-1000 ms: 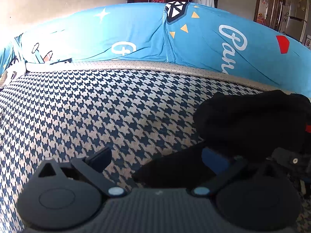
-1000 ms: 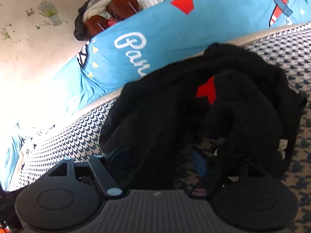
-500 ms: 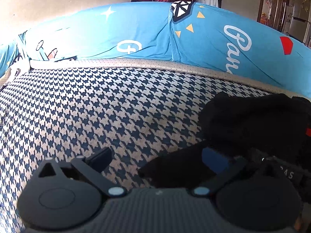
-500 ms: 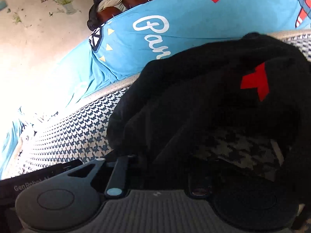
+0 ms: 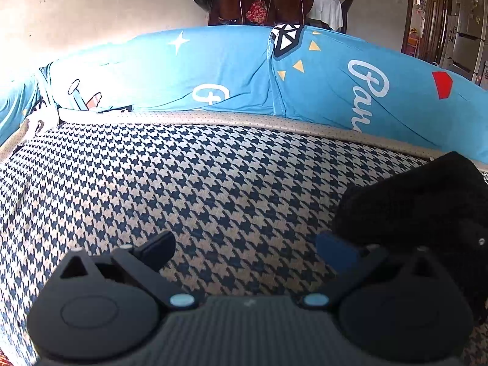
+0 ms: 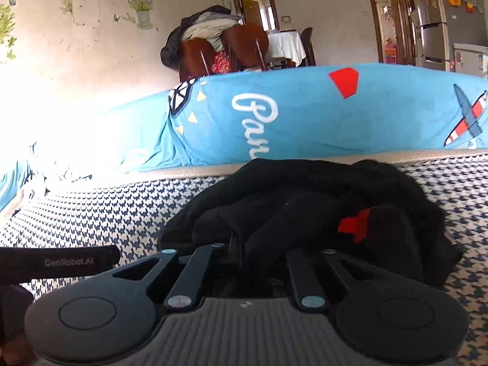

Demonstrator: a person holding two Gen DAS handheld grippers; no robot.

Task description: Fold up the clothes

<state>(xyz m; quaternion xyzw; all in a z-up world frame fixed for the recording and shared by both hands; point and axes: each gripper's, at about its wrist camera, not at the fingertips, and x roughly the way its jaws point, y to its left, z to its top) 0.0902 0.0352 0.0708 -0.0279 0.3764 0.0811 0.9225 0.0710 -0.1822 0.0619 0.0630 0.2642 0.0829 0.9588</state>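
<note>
Black fabric fills the narrow gap between the right gripper's (image 6: 244,250) fingers: they are pinched shut on the near edge of the black garment (image 6: 320,201), which lies crumpled ahead of them on the houndstooth sofa seat (image 5: 183,183), a red patch (image 6: 353,225) showing. Its bulk runs crosswise below the blue cover (image 6: 305,116). The left gripper (image 5: 244,247) has its fingers wide and empty; the garment lies off to its right, just beside the blue-padded finger.
</note>
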